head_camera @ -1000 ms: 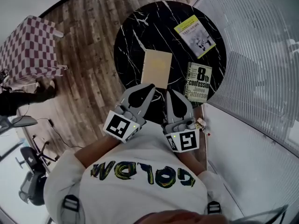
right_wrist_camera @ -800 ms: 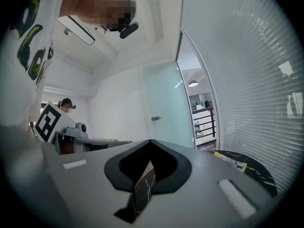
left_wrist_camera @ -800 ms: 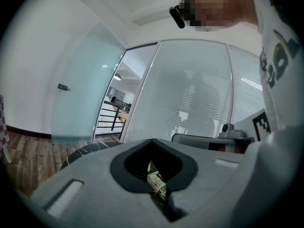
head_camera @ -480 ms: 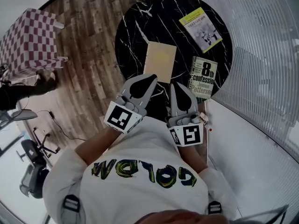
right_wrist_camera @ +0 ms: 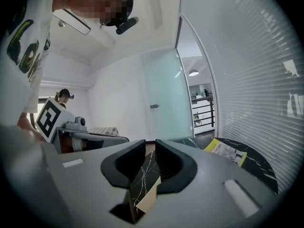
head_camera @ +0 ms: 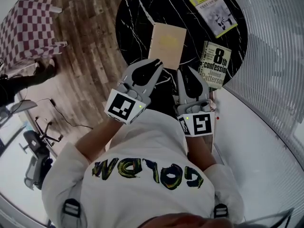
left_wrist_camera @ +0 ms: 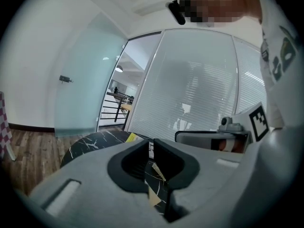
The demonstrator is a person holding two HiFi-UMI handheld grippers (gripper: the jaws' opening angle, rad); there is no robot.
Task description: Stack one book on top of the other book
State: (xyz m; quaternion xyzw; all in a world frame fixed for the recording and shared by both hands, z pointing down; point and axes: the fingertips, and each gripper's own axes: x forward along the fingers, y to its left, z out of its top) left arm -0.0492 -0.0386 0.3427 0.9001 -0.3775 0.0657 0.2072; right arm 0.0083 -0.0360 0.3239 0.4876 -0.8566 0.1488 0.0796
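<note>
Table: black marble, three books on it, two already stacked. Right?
No, nothing is stacked. The head view shows three books on the black marble table, each lying flat on its own: the tan book, the yellow-green book and the 8th Confession paperback.

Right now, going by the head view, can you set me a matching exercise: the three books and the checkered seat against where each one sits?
Things:
1. tan book
2. yellow-edged book
3. 8th confession book
4. checkered seat

Places:
a. on the wooden floor, left of the table
b. near right edge of the table
c. far right of the table
d. middle of the table

Pairs: 1-d, 2-c, 3-b, 4-a
</note>
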